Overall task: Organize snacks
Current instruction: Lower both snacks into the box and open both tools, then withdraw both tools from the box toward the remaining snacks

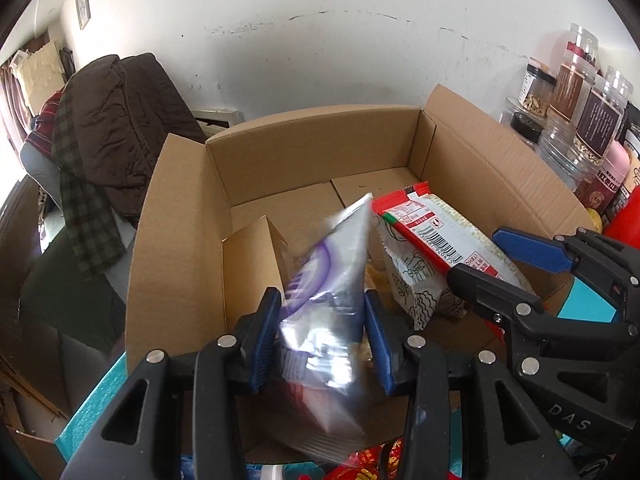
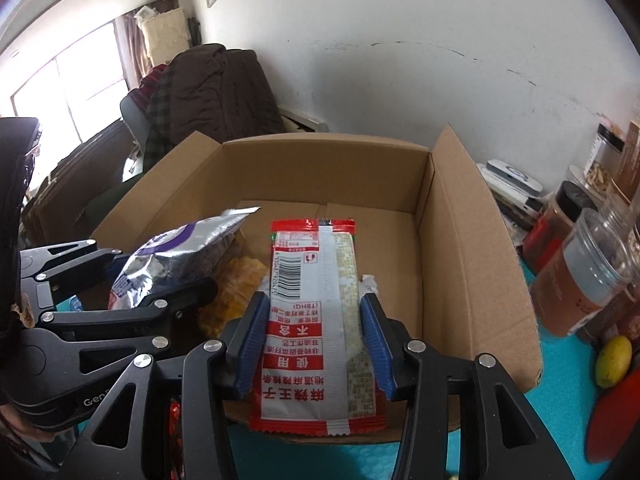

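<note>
Currently left gripper (image 1: 322, 344) clamps silver bag (image 1: 320, 320), right gripper (image 2: 314, 344) clamps red packet (image 2: 316, 320), both over cardboard box (image 2: 472, 248); risk: slick film slipping, grippers colliding.

Left view: taken from behind the left gripper (image 1: 322, 336), aimed forward and down into the box (image 1: 312, 140), close.
Right view: taken from behind the right gripper (image 2: 312, 340), same heading, close.
Shared: box (image 2: 328, 160), wall, coat-draped chair, jars; each gripper is seen by the other camera.
</note>
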Demonstrator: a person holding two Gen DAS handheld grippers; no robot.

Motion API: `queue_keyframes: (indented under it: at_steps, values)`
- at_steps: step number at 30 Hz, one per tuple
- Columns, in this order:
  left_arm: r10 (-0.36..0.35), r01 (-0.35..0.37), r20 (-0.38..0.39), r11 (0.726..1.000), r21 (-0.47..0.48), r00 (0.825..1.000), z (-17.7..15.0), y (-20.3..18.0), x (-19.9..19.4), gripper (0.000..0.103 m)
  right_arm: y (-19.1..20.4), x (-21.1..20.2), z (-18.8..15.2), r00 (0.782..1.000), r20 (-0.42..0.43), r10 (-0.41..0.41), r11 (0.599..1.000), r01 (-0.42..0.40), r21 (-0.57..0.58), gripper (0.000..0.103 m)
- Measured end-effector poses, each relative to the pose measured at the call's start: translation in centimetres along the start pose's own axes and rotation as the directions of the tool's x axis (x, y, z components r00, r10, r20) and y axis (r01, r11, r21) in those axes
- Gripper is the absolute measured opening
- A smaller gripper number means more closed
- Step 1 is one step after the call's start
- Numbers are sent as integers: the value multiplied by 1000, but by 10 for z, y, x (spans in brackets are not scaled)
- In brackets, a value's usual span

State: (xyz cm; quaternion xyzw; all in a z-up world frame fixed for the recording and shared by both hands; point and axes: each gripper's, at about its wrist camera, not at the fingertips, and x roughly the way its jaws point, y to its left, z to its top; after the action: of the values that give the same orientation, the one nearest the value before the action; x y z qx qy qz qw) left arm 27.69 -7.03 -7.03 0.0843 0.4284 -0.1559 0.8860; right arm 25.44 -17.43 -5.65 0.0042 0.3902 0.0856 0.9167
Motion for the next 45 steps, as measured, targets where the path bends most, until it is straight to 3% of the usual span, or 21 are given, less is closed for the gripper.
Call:
queue_keyframes:
  at_steps: [12, 21, 40, 45]
  values:
    - [-35, 36, 6, 999, -27, 999, 4, 2, -21, 42, 5, -21, 1, 1000, 13, -10, 1000, 10, -23, 49]
    - [-24, 27, 100, 999, -33, 995, 12, 7, -71, 42, 19, -64, 11, 996, 85, -31, 998, 35, -50, 49]
    - [2, 11, 299, 999, -44, 954, -8, 10, -197, 42, 57, -188, 12, 959, 280, -47, 991, 80, -106, 50]
    - [-10, 23, 311, 999, -36, 950, -17, 5, -216, 42, 67, -210, 2, 949, 315, -37, 989, 80, -124, 57]
